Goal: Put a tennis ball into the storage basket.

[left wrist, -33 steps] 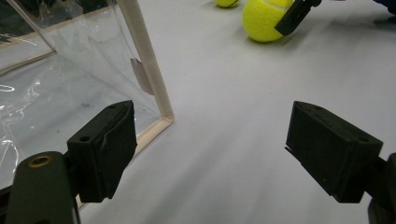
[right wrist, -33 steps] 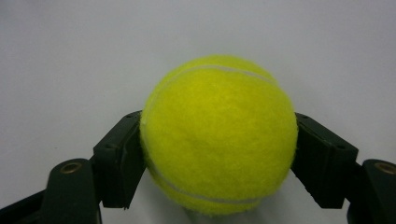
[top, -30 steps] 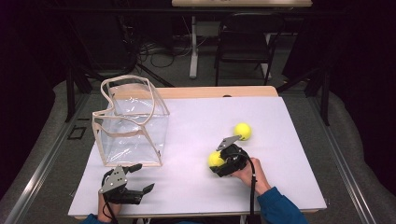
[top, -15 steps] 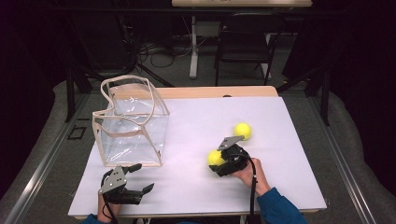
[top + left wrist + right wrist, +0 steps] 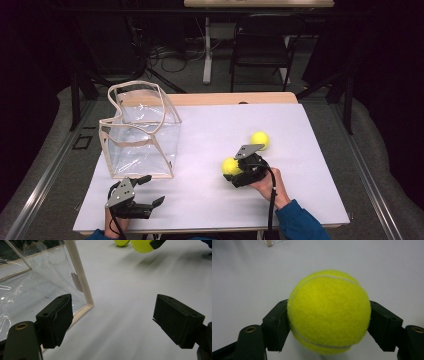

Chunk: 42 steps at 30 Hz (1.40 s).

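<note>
Your right hand-held gripper (image 5: 235,171) is pinching a yellow tennis ball (image 5: 329,312) between its two black pads, one on each side of the ball, just above the white bench (image 5: 210,140). A second tennis ball (image 5: 259,140) lies on the bench near it, farther from you. Your left hand-held gripper (image 5: 150,190) rests at the near edge with its jaws spread wide and nothing between them, just beside the front corner of the clear plastic bag (image 5: 142,132) with cream trim.
</note>
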Available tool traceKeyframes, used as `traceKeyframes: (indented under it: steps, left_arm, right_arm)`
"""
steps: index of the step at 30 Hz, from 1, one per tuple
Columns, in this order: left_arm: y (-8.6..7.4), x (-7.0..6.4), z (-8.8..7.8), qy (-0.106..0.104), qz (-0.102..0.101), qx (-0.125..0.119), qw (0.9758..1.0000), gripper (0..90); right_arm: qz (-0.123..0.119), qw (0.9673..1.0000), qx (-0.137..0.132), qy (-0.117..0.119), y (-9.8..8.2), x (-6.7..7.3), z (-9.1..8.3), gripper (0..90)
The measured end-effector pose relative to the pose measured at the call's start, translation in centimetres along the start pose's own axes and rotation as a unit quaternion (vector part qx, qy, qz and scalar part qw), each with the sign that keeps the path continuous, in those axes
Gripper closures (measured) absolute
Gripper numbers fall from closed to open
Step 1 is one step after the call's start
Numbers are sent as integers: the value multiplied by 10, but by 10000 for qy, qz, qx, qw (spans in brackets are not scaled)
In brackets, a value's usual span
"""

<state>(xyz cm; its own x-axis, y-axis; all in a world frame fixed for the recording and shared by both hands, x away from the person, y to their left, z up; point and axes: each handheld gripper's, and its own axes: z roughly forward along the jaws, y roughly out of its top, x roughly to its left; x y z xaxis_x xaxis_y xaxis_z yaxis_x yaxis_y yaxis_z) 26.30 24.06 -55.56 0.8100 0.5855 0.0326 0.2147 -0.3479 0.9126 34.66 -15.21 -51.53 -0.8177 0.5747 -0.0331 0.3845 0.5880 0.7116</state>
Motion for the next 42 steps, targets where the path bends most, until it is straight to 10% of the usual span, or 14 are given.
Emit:
traceKeyframes:
  steps: [42]
  left_arm:
    - [0,0,-1,42,50,-75,10000,162]
  right_arm:
    - [-148,9966,-802,-146,30,-2,-24,259]
